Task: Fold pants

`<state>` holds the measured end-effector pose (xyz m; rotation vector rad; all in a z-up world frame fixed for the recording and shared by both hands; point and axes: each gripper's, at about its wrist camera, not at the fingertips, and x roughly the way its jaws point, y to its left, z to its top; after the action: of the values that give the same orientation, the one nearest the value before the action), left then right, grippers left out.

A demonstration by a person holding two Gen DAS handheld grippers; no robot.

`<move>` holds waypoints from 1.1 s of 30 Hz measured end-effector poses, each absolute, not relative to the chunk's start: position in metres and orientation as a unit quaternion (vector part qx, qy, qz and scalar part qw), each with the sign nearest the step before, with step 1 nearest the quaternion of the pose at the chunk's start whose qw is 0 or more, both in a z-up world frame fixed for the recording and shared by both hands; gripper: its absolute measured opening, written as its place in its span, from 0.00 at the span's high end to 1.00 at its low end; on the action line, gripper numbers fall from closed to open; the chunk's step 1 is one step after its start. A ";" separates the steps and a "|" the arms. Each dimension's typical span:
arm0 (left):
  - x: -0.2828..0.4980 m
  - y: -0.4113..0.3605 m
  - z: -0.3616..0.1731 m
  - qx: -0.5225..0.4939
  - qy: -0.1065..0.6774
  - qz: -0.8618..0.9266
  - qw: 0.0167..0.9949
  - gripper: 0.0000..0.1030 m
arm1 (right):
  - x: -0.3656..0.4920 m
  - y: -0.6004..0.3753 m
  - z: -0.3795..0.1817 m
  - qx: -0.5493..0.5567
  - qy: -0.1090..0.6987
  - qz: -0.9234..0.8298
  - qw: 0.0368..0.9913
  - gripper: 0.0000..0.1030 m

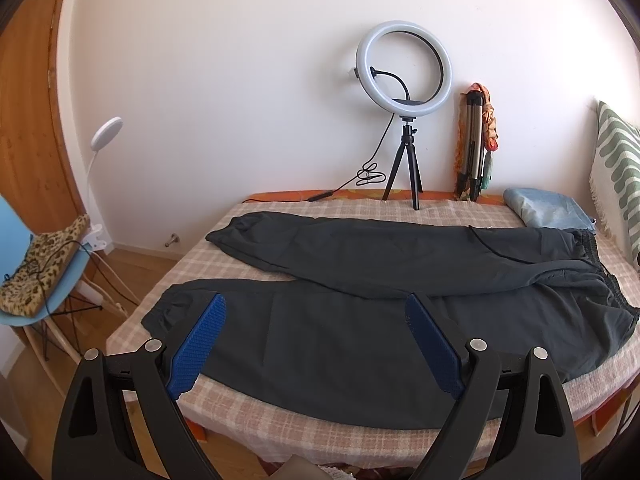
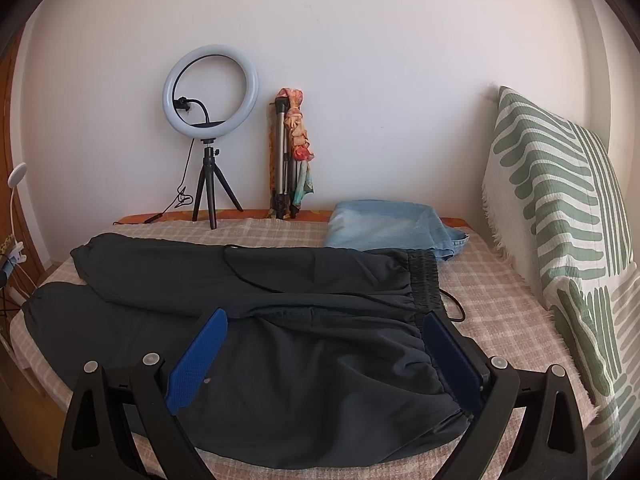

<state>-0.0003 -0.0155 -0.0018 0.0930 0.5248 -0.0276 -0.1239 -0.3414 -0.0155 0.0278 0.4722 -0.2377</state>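
Note:
Dark grey pants lie spread flat on the checked bed cover, legs to the left, elastic waistband to the right. The two legs are parted in a V. My left gripper is open and empty, above the near leg. In the right wrist view the pants fill the foreground. My right gripper is open and empty, above the near hip and waistband. Neither gripper holds cloth.
A ring light on a small tripod and a folded tripod stand at the wall. Folded light blue jeans lie behind the waistband. A green-patterned pillow leans at the right. A blue chair stands left of the bed.

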 end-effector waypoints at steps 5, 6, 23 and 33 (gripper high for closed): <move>0.000 -0.015 -0.002 0.046 0.260 -0.014 0.964 0.11 | -0.124 -0.341 -0.015 0.014 0.234 -0.117 0.965 0.03; 0.000 -0.015 -0.002 0.046 0.260 -0.014 0.964 0.11 | -0.124 -0.342 -0.015 0.016 0.235 -0.116 0.965 0.03; 0.001 -0.014 -0.004 0.052 0.264 -0.013 0.963 0.11 | -0.120 -0.344 -0.021 0.014 0.244 -0.109 0.963 0.03; 0.004 0.003 -0.006 0.035 0.273 -0.016 0.961 0.11 | -0.115 -0.335 -0.032 0.004 0.259 -0.082 0.962 0.03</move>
<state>0.0040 0.0033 -0.0062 0.0714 0.5540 -0.0322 -0.1148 -0.3354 -0.0318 0.0075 0.5241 -0.1654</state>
